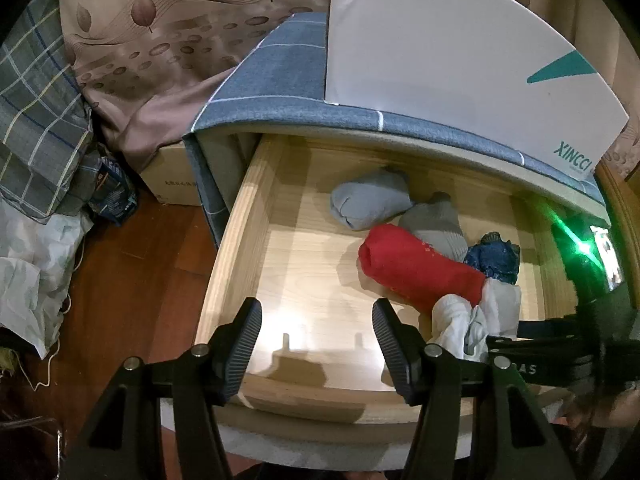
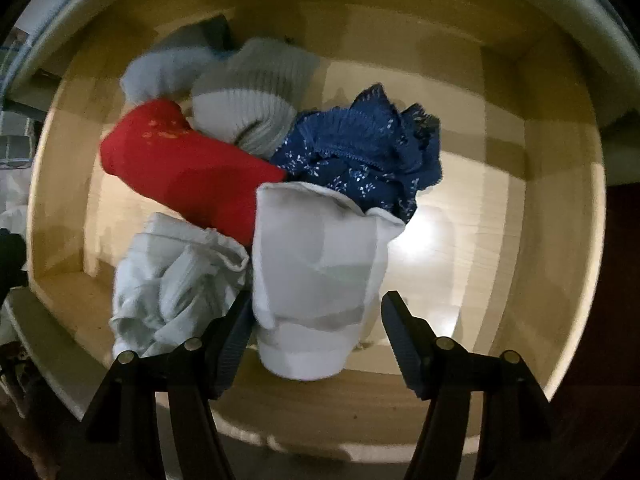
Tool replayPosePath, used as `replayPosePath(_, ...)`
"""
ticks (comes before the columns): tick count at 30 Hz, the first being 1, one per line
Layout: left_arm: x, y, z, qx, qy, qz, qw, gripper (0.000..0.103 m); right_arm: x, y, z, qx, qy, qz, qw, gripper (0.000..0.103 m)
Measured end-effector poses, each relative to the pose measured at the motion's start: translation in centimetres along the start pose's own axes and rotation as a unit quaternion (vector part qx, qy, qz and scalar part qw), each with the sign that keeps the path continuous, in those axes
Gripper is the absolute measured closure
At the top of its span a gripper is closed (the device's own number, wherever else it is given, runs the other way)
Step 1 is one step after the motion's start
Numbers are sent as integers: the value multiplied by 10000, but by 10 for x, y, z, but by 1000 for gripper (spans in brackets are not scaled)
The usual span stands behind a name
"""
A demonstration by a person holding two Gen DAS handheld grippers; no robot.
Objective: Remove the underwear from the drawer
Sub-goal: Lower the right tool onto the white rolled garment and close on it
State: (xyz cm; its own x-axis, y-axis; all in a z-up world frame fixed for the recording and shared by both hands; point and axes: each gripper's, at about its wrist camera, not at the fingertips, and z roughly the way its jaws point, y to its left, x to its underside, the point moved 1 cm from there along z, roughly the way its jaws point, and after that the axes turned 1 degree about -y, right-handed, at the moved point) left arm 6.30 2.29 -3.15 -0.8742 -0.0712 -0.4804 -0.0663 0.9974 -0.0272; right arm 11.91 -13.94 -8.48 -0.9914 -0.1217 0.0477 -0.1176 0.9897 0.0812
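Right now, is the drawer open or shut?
Open. The drawer is pulled out from under the blue checked cover, its wooden floor exposed, with the red roll and other clothes inside.

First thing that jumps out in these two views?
The red roll lying across the middle of the open wooden drawer, brightest in a pile with blue lace underwear to its right. Next, the white bundle sitting between the open right gripper fingers.

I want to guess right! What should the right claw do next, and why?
Probably ease forward a bit and close on the white roll. The right claw is open, the roll sits between its fingers but isn't pinched yet, and the drawer is already open. The left claw hangs open over bare wood.
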Motion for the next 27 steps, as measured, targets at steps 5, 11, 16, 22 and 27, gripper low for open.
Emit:
replayPosePath(5,0,0,0,-14,9,2,10000,44,-1,-8,5,-79,3,69,9999,58)
replayPosePath(11,2,-1,1,-57,11,38,10000,44,0,-32,5,97,-1,466,9989,62)
replayPosePath(16,2,-1,1,-77,32,53,10000,44,8,-58,5,450,-6,553,9975,62)
replayPosePath(22,3,-4,3,-162,76,118,9998,44,18,-65,4,828,-51,433,9956,64)
replayPosePath(27,4,-7,7,-168,216,205,9994,44,27,-62,6,903,24,451,9949,64)
